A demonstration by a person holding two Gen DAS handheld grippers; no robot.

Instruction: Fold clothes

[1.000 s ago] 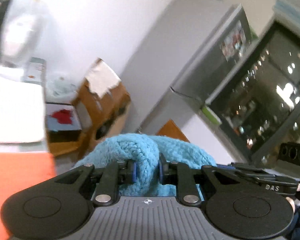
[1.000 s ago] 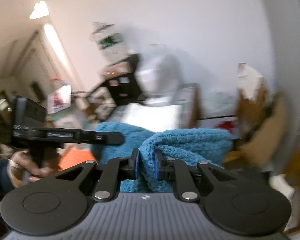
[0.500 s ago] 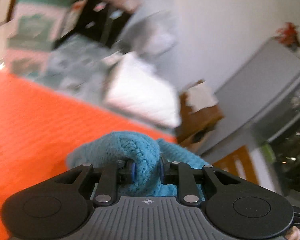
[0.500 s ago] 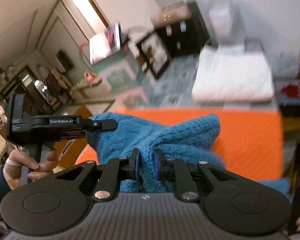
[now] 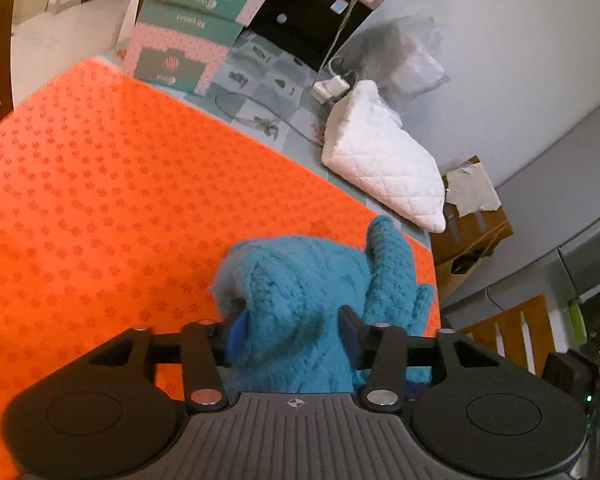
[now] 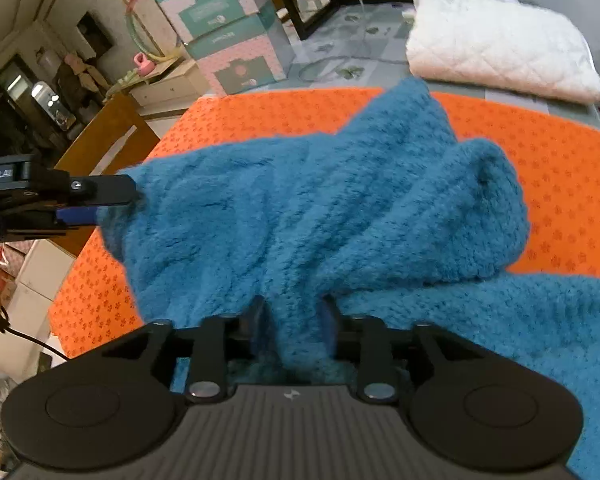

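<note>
Between both clenched tongs, left [image 5: 290,338] and right [image 6: 296,330], the blue knit garment [image 6: 340,208] is gripped for laying flat ahead on the orange-covered table [image 5: 100,200].

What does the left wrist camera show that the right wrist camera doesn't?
Only the left wrist view shows the open cardboard box beyond the white quilted pad, and the grey bag against the wall. Only the right wrist view shows the other claw from the side, the left claw at the blue knit garment's edge, plus the pink hoop and wooden chair. Both share the blue knit garment between the claws, the orange mat, the white quilted pad and the pink-and-teal boxes. The right claw grips the garment.
</note>
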